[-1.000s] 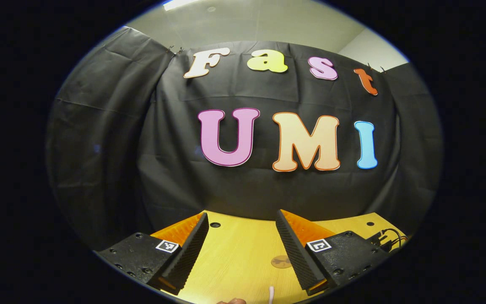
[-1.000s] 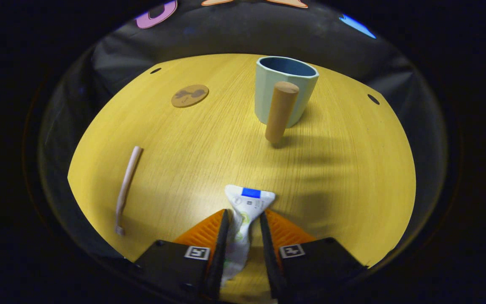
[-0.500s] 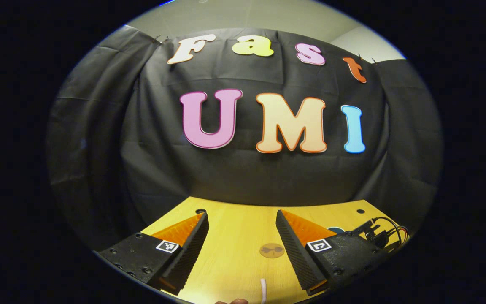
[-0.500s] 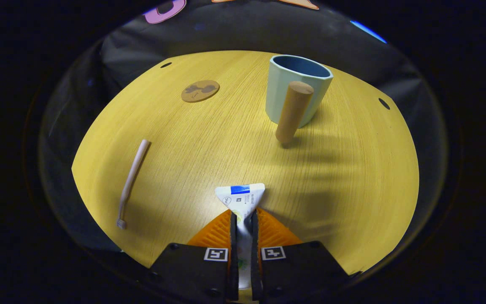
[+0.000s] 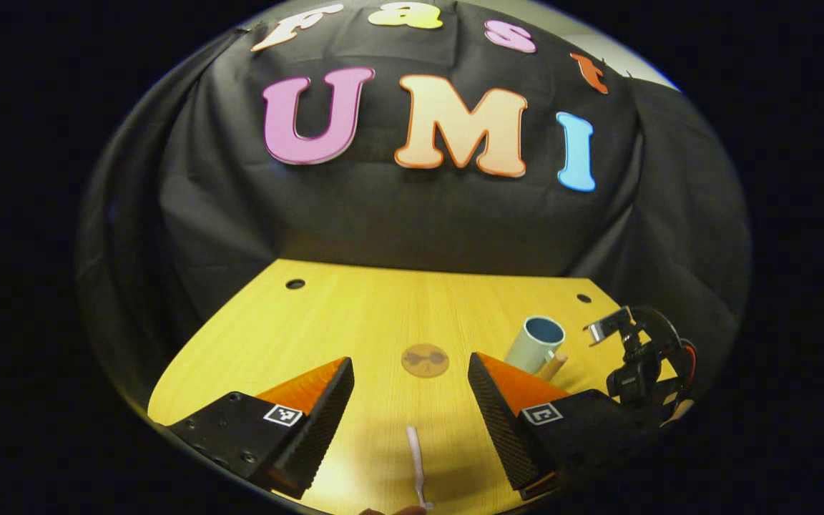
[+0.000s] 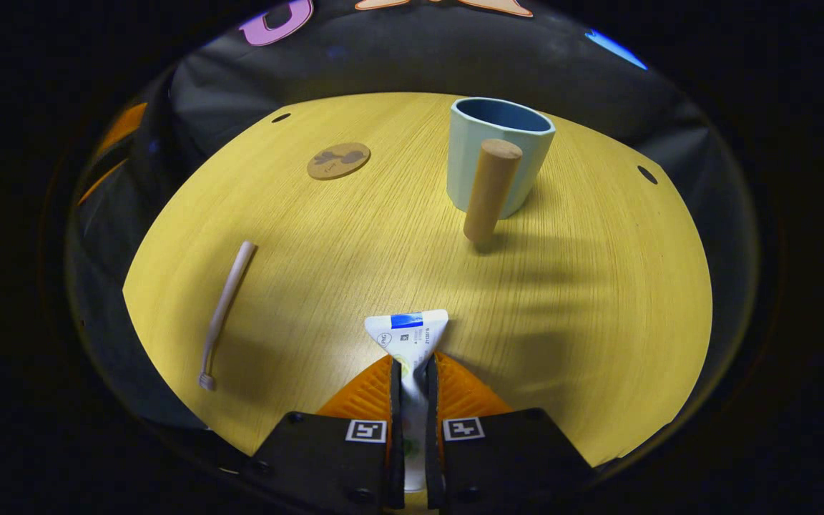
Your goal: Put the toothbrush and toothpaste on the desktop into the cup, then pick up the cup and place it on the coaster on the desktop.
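Between the closed fingers of the right gripper [image 6: 412, 372], the toothpaste tube [image 6: 409, 336] is clamped across its body, its flat crimped end projecting forward over the yellow desktop [image 6: 598, 300]. Judged from its creased look, the tube is soft and light; a mid-body hold should carry it, though hard pressure may deform it and the free end may droop on the way to the cup. One toothbrush [image 6: 224, 311] lies flat on the desktop to the left of the tube, well apart from it; it appears slim, stiff and light, and the middle of its handle looks the soundest place to take hold. The left gripper [image 5: 410, 397] hangs above that toothbrush [image 5: 416, 465] with its fingers spread and nothing between them. One pale blue cup [image 6: 498, 154] stands upright farther back, with a wooden peg handle [image 6: 489, 189] on the near side; it looks rigid and possibly smooth-walled, so the handle seems the surer hold. One round coaster [image 6: 338, 160] lies flat, well apart to the cup's left. Count: one tube, one toothbrush, one cup, one coaster, two grippers.
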A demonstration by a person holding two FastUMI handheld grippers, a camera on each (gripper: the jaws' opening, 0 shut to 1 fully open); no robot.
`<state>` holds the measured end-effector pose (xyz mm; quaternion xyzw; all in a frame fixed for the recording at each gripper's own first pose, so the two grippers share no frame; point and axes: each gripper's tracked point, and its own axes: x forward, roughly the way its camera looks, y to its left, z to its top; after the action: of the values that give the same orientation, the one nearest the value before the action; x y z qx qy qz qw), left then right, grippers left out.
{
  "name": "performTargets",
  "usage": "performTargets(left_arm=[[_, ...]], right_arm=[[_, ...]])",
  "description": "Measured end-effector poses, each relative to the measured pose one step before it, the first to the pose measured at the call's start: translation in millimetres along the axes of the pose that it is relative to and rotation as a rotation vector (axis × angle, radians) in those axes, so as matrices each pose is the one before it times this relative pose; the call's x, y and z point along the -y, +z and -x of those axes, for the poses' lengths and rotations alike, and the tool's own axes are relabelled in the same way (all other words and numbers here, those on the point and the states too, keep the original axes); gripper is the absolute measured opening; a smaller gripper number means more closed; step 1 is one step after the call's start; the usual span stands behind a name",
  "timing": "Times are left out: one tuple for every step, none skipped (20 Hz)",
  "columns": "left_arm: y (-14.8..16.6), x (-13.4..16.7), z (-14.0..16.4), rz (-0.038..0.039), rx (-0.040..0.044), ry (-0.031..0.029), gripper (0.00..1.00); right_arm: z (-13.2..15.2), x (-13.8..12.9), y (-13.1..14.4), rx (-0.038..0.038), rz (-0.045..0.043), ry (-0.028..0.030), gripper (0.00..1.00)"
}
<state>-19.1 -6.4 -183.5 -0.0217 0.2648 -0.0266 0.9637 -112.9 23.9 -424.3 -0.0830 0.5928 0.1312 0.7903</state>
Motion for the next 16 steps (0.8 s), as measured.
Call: performTargets(left_arm=[[-12.35,2.85,-2.94,0.0008,-0.04202,-0.00726,0.95],[-10.48,-0.54,-2.27,-0.00121,-0.03342,-0.00396,0.95],[-9.77,1.02,-4.1,-0.00139,-0.03589,-0.00321,0.95],[-12.09,0.68,-3.96,-0.0035,-0.04219,-0.00058,0.95],[-9.89,-0.45,-4.75,-0.00477,-0.03818,-0.00036,0.95],[-9.06,-0.23,-4.93,-0.00485,-0.02918,-0.00087,0.95],[-8.38,-0.42,-3.94,-0.00088,-0.03016,0.00051,0.95],[-8.09,0.06,-4.21,-0.00022,-0.02928,-0.00151,0.95],[-8.5,0.62,-4.11,0.0046,-0.03203,-0.00265,0.95],[-9.25,1.09,-4.4,0.00644,-0.03669,-0.00556,0.95],[-6.5,1.54,-3.55,0.00882,-0.03044,-0.00951,0.95],[-6.29,-1.1,-3.79,0.01099,-0.02812,-0.00486,0.95],[-6.51,-1.75,-4.04,0.00908,-0.03049,0.00106,0.95],[-6.1,-0.28,-4.33,0.0052,-0.02486,0.0032,0.95],[-5.96,-1.5,-3.87,0.00245,-0.03095,0.00785,0.95],[-7.25,-1.22,-4.88,0.00062,-0.03048,0.00979,0.95]], right_arm=[[-0.53,-0.06,-0.34,0.00133,0.00028,0.00114,0.14],[-0.06,-0.08,0.01,0.00114,-0.00036,0.00119,0.14],[0.39,0.22,0.0,0.00152,-0.0007,0.0011,0.14],[-0.02,0.14,0.41,0.00185,-0.00093,0.00111,0.14],[0.14,-0.15,-0.39,0.00194,-0.00092,0.00078,0.14],[0.03,-0.04,0.48,0.00237,-0.00098,0.00064,0.14],[-0.13,0.06,-0.44,0.00222,-0.00074,0.00085,0.14],[0.0,0.04,0.44,0.00213,-0.00096,0.00087,0.14],[-0.52,-0.19,-0.24,0.00131,-0.00201,0.00077,0.14],[0.29,0.13,0.46,0.0006,-0.00104,0.00074,0.14],[-0.33,-0.09,-0.51,0.0007,-0.00103,0.00029,0.14],[0.14,0.11,0.46,0.0005,-0.0009,0.00033,0.14],[-0.07,-0.12,-0.28,0.00108,-0.00139,0.00019,0.14],[0.17,0.02,0.24,0.00159,-0.00196,0.0006,0.14],[-0.06,-0.08,-0.4,0.00193,-0.00187,0.00084,0.14],[-0.18,0.61,0.27,0.0018,-0.00262,0.00152,0.14]])
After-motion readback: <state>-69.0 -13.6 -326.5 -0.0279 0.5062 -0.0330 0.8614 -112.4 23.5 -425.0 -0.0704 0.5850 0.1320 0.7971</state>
